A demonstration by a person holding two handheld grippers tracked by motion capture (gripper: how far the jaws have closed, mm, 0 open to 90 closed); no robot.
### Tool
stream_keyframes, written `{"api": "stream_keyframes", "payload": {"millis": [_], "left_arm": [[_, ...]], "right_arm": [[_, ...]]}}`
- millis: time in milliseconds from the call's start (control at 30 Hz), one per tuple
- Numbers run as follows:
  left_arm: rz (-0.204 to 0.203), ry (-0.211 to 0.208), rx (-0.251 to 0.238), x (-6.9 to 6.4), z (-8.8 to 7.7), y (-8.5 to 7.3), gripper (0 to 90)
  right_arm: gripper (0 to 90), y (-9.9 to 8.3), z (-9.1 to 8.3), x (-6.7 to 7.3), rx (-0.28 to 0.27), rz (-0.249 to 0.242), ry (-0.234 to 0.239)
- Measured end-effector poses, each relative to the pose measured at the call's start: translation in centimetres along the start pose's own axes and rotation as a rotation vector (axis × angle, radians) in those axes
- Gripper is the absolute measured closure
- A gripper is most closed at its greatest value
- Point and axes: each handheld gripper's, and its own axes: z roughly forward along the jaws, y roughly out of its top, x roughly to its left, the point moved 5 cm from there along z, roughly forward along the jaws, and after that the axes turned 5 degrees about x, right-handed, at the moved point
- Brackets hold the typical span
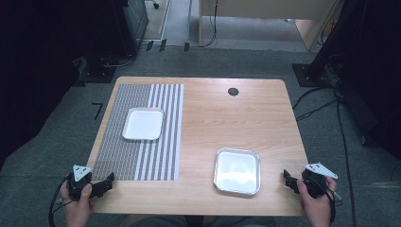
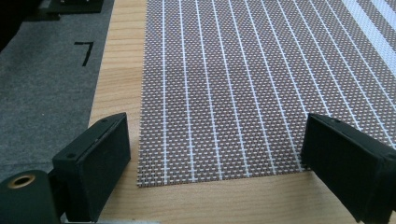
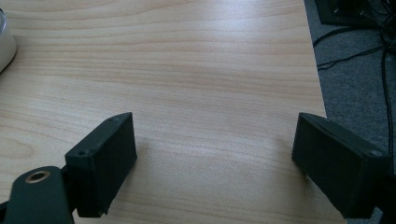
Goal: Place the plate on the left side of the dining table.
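Both tongs stand wide open with nothing between the jaws. I have the left tongs (image 1: pixel 109 182) at the near left corner of the desk (image 1: pixel 236 118), jaws aimed over the near left corner of the woven placemat (image 2: pixel 233 93), which lies flat along the left side. A white tray (image 1: pixel 143 124) sits on that mat toward the far edge. The right tongs (image 1: pixel 287 178) wait at the near right corner over bare wood. Just beside them, toward the middle of the near edge, lies the metal tray (image 1: pixel 237 170), apart from the mat.

My reading is that the metal tray is the thing to take next. To do it well, I would bring the right tongs in level at its nearest rim, one jaw inside and one outside the wall. I would close squarely so the thin lip does not slip, and keep the left tongs clear of the mat's corner.
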Motion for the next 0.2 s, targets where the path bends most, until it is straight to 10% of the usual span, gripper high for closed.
{"api": "stream_keyframes", "payload": {"millis": [200], "left_arm": [[0.008,-0.010,0.003,0.07,-0.04,-0.01,8.1]], "right_arm": [[13.4,0.00,0.00,0.00,0.000,0.001,0.000]]}}
